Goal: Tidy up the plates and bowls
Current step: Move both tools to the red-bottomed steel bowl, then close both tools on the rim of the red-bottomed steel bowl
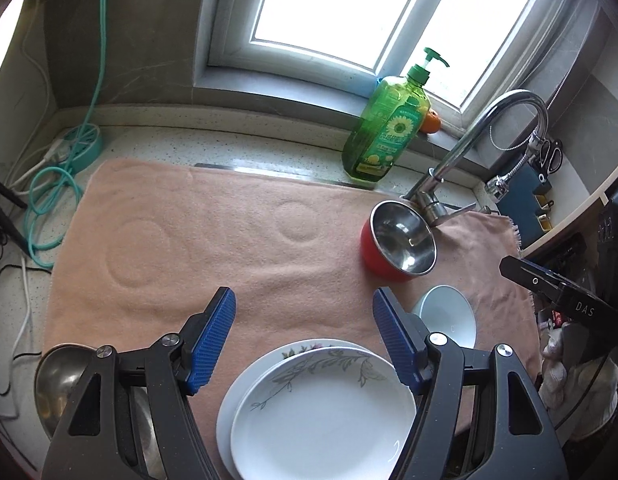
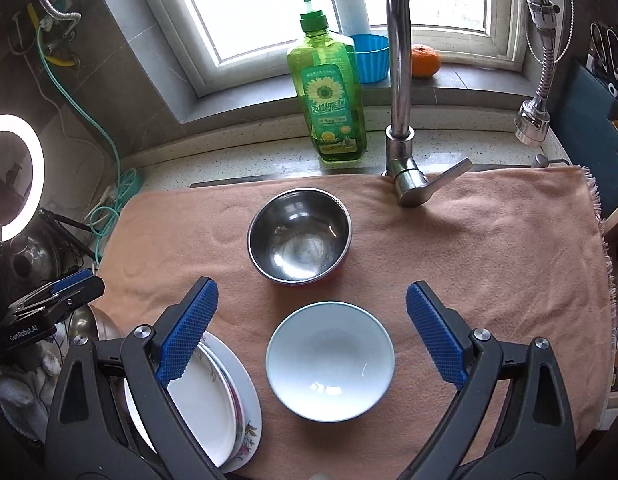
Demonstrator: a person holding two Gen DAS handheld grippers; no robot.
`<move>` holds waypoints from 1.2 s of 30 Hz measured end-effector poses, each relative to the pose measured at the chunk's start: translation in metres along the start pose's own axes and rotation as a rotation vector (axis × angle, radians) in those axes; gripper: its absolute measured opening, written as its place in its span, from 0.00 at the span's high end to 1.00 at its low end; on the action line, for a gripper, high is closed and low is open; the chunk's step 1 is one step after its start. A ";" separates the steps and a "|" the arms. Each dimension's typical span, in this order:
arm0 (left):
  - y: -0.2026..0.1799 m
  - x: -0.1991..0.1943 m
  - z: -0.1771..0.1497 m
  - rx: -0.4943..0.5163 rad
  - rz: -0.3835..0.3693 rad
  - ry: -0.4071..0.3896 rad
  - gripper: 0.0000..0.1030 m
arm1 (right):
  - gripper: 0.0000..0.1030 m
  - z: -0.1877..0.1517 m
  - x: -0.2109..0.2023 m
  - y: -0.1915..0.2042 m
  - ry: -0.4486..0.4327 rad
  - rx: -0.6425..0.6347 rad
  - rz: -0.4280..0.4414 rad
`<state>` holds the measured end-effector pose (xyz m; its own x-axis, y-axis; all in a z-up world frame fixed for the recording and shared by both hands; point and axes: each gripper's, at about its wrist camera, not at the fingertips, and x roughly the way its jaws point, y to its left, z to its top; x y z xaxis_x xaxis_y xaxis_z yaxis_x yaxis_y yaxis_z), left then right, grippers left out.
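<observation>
Pink towel (image 2: pixel 469 240) carries stacked plates (image 1: pixel 321 408), white bowl (image 2: pixel 329 360), steel bowl (image 2: pixel 299 236); both tongs spread, gripping nothing

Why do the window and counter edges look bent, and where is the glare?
Left wrist view: the fisheye lens bows the window, which is blown out white. Right wrist view: the faucet curves too, a ring light glows at left, and the steel bowl shows reflections.

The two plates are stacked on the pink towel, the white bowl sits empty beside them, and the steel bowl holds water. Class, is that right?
One detail is wrong: the steel bowl holds no water; the right wrist view shows it empty. The rest stands: the two plates are stacked on the pink towel, and the white bowl sits empty beside them.
</observation>
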<state>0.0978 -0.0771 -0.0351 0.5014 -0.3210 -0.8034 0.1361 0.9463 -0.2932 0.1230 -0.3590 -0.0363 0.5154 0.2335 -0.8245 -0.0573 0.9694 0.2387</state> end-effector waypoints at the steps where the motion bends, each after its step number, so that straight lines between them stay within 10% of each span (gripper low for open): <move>1: -0.005 0.005 0.002 0.007 -0.002 0.005 0.31 | 0.06 0.002 0.002 -0.005 0.002 0.003 -0.005; 18: -0.050 0.092 0.030 0.001 -0.096 0.115 0.31 | 0.06 0.028 0.058 -0.063 0.076 0.132 0.124; 24: -0.056 0.114 0.036 0.004 -0.088 0.148 0.34 | 0.20 0.032 0.081 -0.069 0.123 0.182 0.174; 32: -0.052 0.136 0.041 -0.046 -0.131 0.186 0.74 | 0.50 0.033 0.112 -0.075 0.202 0.244 0.252; 36: -0.052 0.143 0.042 -0.047 -0.141 0.201 0.74 | 0.58 0.033 0.120 -0.075 0.214 0.249 0.266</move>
<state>0.1979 -0.1709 -0.1127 0.2993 -0.4553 -0.8385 0.1503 0.8903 -0.4298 0.2175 -0.4064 -0.1361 0.3197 0.5089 -0.7992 0.0579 0.8315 0.5526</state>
